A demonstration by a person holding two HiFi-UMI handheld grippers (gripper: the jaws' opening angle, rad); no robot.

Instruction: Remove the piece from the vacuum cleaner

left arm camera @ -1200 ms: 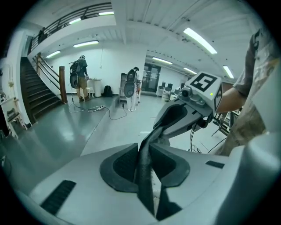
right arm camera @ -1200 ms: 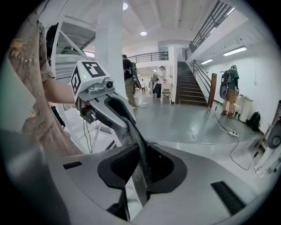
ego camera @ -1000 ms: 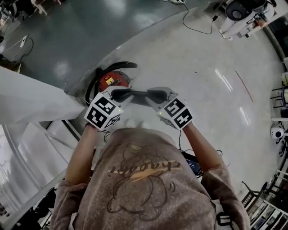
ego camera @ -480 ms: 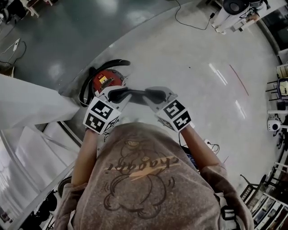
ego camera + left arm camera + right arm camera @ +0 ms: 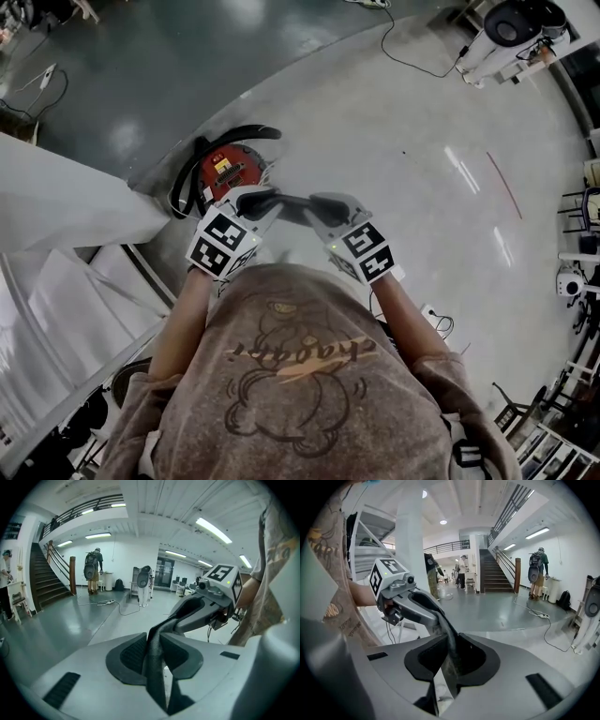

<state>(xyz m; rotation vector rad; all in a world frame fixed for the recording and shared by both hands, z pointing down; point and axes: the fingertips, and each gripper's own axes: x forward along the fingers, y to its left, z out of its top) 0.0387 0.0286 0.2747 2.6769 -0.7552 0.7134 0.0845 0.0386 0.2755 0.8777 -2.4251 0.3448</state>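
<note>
A red round vacuum cleaner [image 5: 228, 170] with a black hose [image 5: 187, 184] looped round it sits on the floor, just beyond my left gripper. I hold both grippers at chest height, tip to tip. A thin dark flexible piece [image 5: 292, 202] spans between them. My left gripper [image 5: 269, 200] is shut on one end of the piece [image 5: 153, 660]; my right gripper [image 5: 316, 202] is shut on the other end [image 5: 449, 656]. In the left gripper view the strip runs up to the right gripper [image 5: 180, 618]. In the right gripper view it runs to the left gripper [image 5: 433, 616].
A white slanted panel and railing [image 5: 66, 220] stand at my left. A cable [image 5: 412, 56] crosses the floor toward a white machine [image 5: 511, 33] at top right. Shelving [image 5: 572, 412] lines the right edge. People stand far off near a staircase [image 5: 47, 581].
Both grippers stay joined on the dark piece; together they have shifted slightly right and down in the head view. The vacuum cleaner has not moved on the floor.
</note>
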